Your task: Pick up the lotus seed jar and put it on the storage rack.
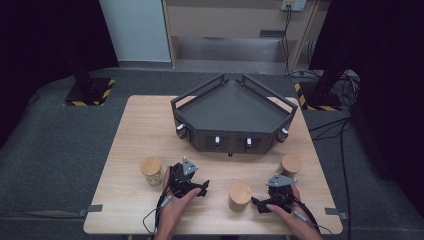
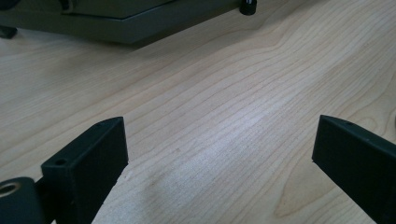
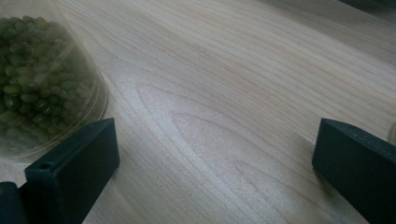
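Jars: three on table near front edge. Left jar (image 1: 151, 171) just left of left gripper (image 1: 196, 188); its fingers (image 2: 88, 163) spread wide, bare wood between, touching nothing. Middle jar (image 1: 239, 196) between both grippers, holding green beans. Right gripper (image 1: 260, 204) near front right corner, fingers (image 3: 74, 172) wide apart, empty, middle jar just beside one finger. Right jar (image 1: 290, 165) behind it.

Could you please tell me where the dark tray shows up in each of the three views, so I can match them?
High view: the dark tray sits at the table's far middle.
Left gripper view: the tray runs along the top left, beyond the open tool.
Right gripper view: a dark sliver at the top right corner, probably the tray.
Shared landmark: the pale wooden table under everything.
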Tool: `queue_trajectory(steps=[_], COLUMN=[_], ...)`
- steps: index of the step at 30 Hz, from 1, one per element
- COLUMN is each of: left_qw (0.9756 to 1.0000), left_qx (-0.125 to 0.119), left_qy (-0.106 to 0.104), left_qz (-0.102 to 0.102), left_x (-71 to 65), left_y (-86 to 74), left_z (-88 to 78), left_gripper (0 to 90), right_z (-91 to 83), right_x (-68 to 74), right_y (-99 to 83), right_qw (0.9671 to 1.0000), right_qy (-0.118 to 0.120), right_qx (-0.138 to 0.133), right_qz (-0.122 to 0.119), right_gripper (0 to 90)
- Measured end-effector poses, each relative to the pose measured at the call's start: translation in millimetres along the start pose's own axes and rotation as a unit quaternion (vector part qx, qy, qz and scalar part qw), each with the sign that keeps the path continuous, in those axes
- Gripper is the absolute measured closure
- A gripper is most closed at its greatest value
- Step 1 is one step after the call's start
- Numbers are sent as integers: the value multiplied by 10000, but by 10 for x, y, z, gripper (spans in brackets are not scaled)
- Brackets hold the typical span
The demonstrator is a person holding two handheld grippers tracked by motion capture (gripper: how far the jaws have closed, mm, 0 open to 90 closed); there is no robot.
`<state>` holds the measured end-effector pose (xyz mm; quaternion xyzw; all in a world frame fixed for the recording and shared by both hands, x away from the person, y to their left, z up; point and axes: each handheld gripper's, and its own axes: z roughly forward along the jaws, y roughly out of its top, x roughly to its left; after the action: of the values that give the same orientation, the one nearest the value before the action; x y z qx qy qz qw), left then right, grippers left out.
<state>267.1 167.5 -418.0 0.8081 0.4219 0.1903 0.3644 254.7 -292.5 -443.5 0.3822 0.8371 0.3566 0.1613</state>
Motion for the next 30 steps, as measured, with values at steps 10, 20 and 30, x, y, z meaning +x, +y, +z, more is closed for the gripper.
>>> queue_trajectory(steps=[10, 20, 30], left_qw=[10000, 9998, 9995], left_qx=[-75, -197, -248], left_qy=[33, 57, 61], left_qz=[47, 43, 158], left_x=[55, 140, 211], left_y=[85, 160, 246], left_z=[-128, -218, -287], left_gripper=[21, 19, 19], right_z=[-2, -2, -7], right_x=[6, 8, 12], right_y=[-1, -2, -5], right_qw=[10000, 10000, 10000], right_qy=[-13, -17, -20], right_qx=[0, 0, 3], right_qz=[11, 12, 11], right_gripper=[8, 8, 8])
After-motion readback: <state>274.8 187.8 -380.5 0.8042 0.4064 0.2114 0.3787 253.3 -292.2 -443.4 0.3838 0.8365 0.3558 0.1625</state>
